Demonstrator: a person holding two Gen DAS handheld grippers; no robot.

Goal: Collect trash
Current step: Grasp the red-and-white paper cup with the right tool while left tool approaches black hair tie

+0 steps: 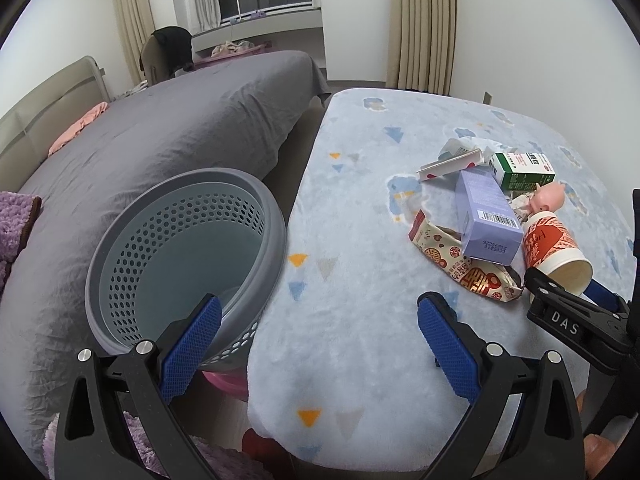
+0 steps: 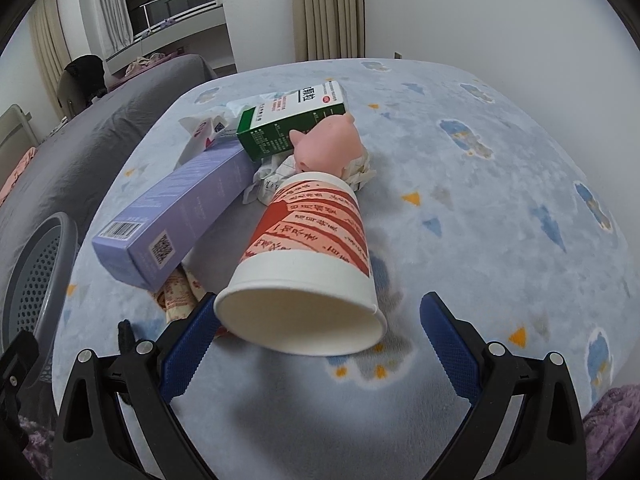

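Observation:
A pile of trash lies on the pale blue blanket-covered table (image 1: 360, 220): a red-and-white paper cup (image 2: 308, 264) on its side, a purple box (image 2: 176, 216), a green-and-white box (image 2: 292, 120), a pink toy pig (image 2: 332, 148), crumpled paper (image 2: 272, 180) and a red-patterned wrapper (image 1: 468, 268). My right gripper (image 2: 320, 320) is open, its jaws on either side of the cup's open rim. My left gripper (image 1: 320, 320) is open and empty, between the table edge and a grey perforated bin (image 1: 188, 256). The cup also shows in the left wrist view (image 1: 556, 252).
A bed with a grey cover (image 1: 160, 132) stands left of the bin. A purple fluffy cloth (image 1: 12, 224) lies at the far left. Curtains (image 1: 424, 24) and a white wall are behind the table. A flat white-and-red carton (image 1: 448, 166) lies at the pile's far side.

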